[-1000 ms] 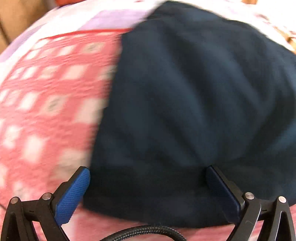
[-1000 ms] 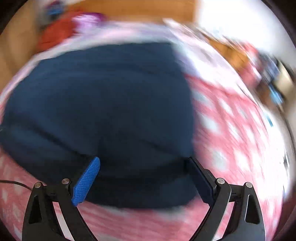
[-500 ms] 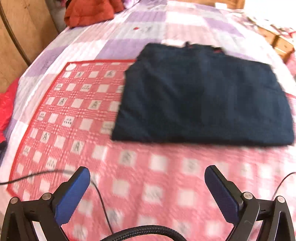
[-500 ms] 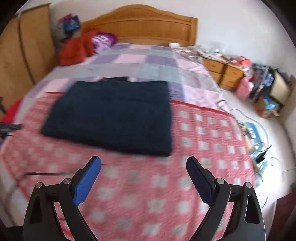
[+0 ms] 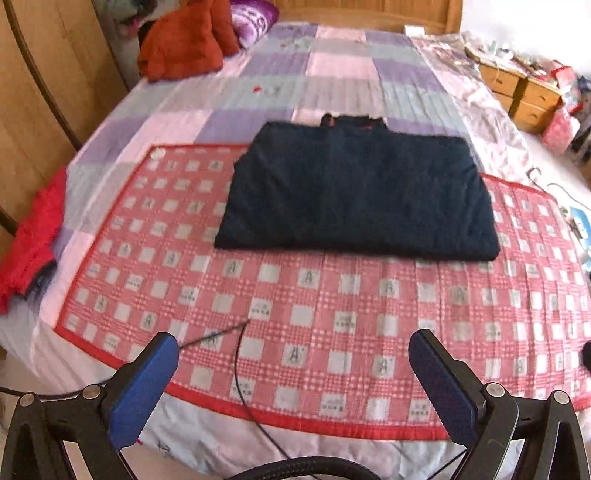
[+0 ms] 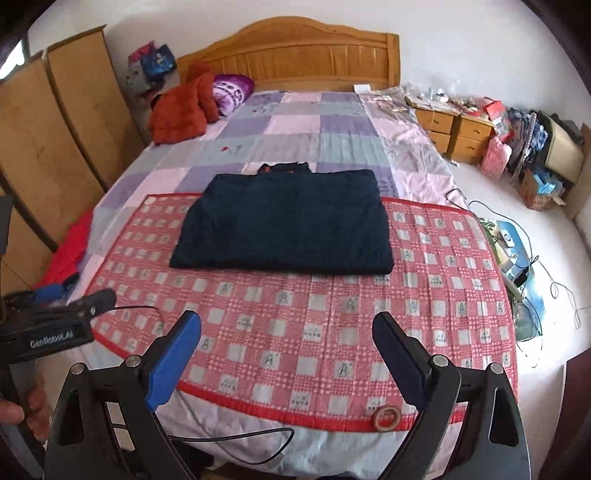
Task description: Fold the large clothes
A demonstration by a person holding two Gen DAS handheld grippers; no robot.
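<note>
Neatly lying as a flat folded rectangle: dark navy garment [image 5: 356, 192] [image 6: 284, 225], collar showing at its far edge, sitting at the centre of both views, partly on the red checked mat [image 5: 314, 325] [image 6: 303, 325] and partly on the purple patchwork quilt [image 5: 332, 70] [image 6: 306, 122].

Resting in the upper left of both frames against the wooden headboard [image 6: 295, 55]: an orange-red jacket [image 5: 181, 44] [image 6: 181, 110] beside a purple pillow [image 5: 255, 16] [image 6: 232, 90]. Draping off the bed's left side: red cloth [image 5: 33, 236] [image 6: 70, 247]. Crossing the mat's near edge: a thin black cable [image 5: 240, 373] [image 6: 236, 443]. Lying on the mat at the lower right of the right wrist view: a tape roll [image 6: 387, 418]. Standing at the upper right: wooden drawers [image 5: 521, 96] [image 6: 454, 133] amid clutter. Nothing lying between tongs and garment but bare mat.

Hovering over the near bed edge, well apart from the garment: left gripper [image 5: 295, 387], released, blue pads spread wide. Likewise right gripper [image 6: 286, 362], released and gaping. Showing at the far left of the right wrist view: the left tool's black body, with a hand [image 6: 18, 406] gripping its handle.
</note>
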